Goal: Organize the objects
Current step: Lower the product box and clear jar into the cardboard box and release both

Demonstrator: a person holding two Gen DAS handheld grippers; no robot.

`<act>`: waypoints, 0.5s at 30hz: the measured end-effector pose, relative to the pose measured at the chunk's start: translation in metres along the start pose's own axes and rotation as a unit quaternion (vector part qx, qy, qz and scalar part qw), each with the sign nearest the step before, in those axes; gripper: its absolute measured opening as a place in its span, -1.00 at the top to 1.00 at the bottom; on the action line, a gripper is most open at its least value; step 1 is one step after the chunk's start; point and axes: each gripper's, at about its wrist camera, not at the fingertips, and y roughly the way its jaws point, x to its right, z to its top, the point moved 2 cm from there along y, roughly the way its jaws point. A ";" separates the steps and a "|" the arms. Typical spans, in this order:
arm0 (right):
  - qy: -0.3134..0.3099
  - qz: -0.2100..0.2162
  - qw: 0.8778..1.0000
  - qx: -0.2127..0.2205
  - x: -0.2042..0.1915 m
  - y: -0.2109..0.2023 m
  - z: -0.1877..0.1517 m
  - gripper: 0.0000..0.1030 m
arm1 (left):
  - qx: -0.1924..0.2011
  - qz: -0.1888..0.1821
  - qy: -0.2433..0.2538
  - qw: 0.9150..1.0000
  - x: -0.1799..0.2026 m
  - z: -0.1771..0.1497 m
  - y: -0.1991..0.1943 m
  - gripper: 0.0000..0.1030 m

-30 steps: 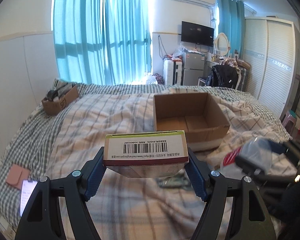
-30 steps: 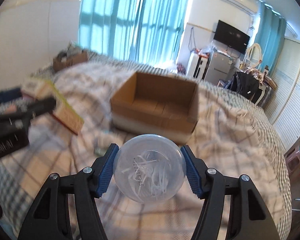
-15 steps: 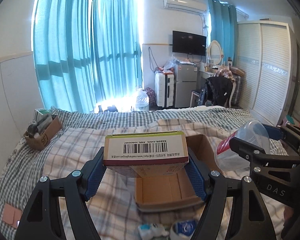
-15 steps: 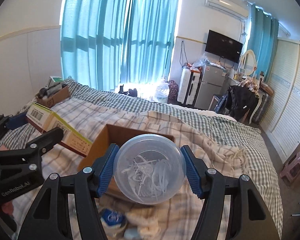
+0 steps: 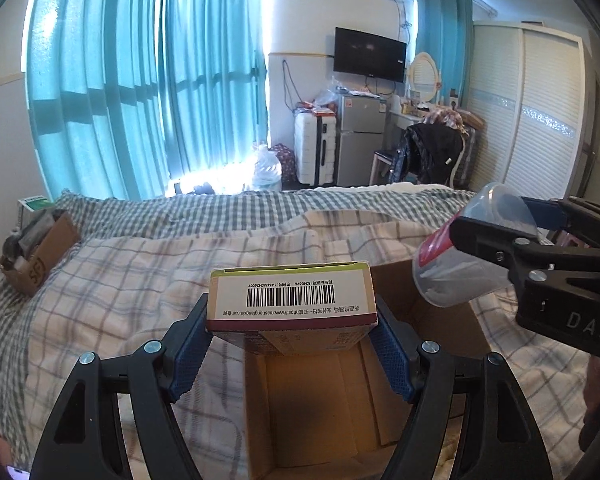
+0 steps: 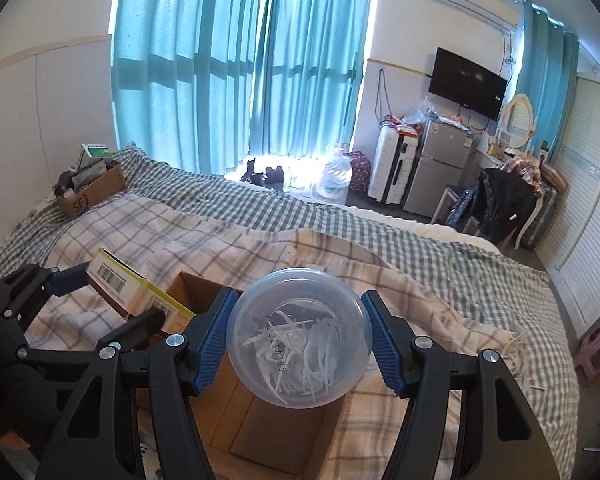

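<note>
My left gripper [image 5: 291, 332] is shut on a flat medicine box [image 5: 291, 298] with a barcode face and holds it above the open brown cardboard box [image 5: 312, 408] on the bed. My right gripper [image 6: 299, 336] is shut on a clear round plastic tub [image 6: 299, 334] holding white plastic pieces, also above the cardboard box [image 6: 268, 436]. The right gripper with the tub [image 5: 472, 256] shows at the right of the left wrist view. The left gripper with the medicine box [image 6: 118, 280] shows at the left of the right wrist view.
The bed has a plaid blanket [image 5: 140, 280] over a checked sheet [image 6: 480, 256]. A smaller cardboard box [image 5: 40, 256] with items sits at the bed's far left corner. Beyond the bed stand a water jug [image 5: 266, 170], suitcase, small fridge [image 5: 360, 136] and wardrobe.
Both grippers have moved forward with their loads to stand over the cardboard box, which now lies right beneath them. The small items seen on the blanket have left view.
</note>
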 end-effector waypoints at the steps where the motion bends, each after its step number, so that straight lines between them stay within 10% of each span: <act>1: 0.002 0.005 1.000 -0.003 0.001 0.008 -0.002 -0.23 | -0.001 -0.003 0.000 1.000 0.001 -0.002 0.004 -0.48; 15: 0.024 0.028 0.998 -0.043 0.012 0.049 -0.048 -0.23 | -0.039 -0.010 0.026 0.999 0.009 -0.030 0.040 -0.51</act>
